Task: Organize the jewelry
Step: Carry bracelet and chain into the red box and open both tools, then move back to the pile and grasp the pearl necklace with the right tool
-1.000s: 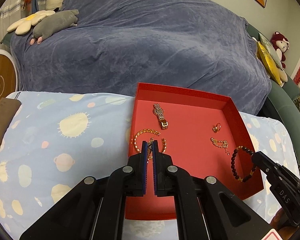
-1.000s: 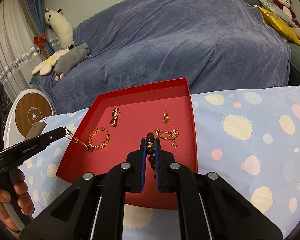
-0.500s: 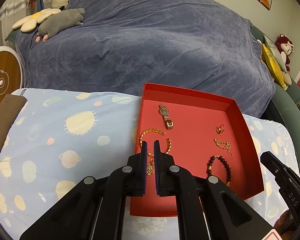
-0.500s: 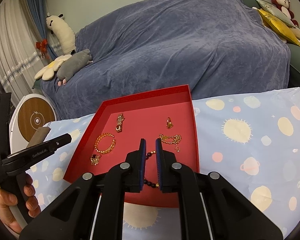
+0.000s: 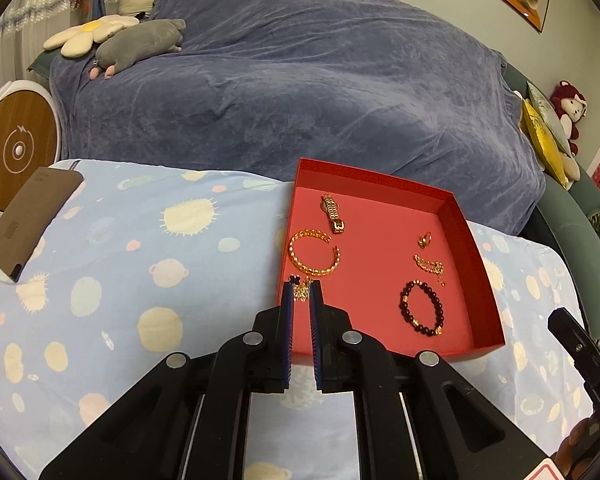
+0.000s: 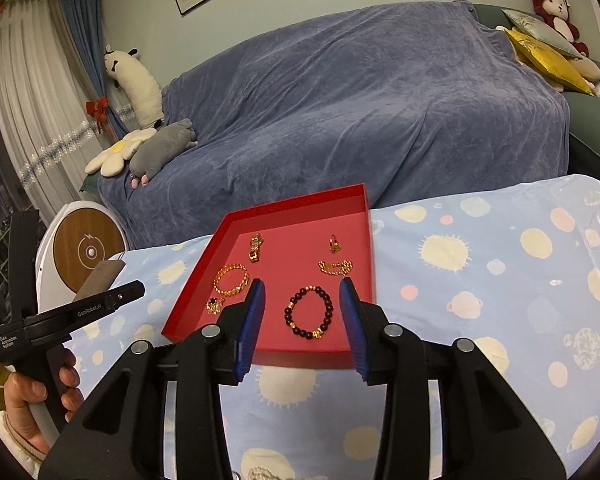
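Observation:
A red tray [image 5: 476, 248] [image 6: 296, 210] lies on the blue patterned cloth. In it lie a gold watch [image 5: 332, 213], a gold chain bracelet [image 5: 314, 254], a small gold ring [image 5: 425, 239], a thin gold chain [image 5: 430, 265], a dark bead bracelet [image 5: 421, 308] [image 6: 309, 312] and a gold necklace with a dark clover charm [image 5: 300, 285] [image 6: 215, 305]. My left gripper [image 5: 301, 294] is slightly open and empty, just behind the necklace. My right gripper [image 6: 302, 292] is wide open, its fingers either side of the bead bracelet, above it.
A sofa under a blue-grey cover [image 5: 300, 92] stands behind the table, with soft toys [image 5: 140, 40] on it. A brown card [image 5: 28, 222] lies at the table's left edge. A round white and wood device [image 6: 86, 250] stands to the left.
Both grippers have let go and drawn back and up. The necklace now lies in the tray's near left corner and the bead bracelet lies in the near middle. The right jaws opened wide.

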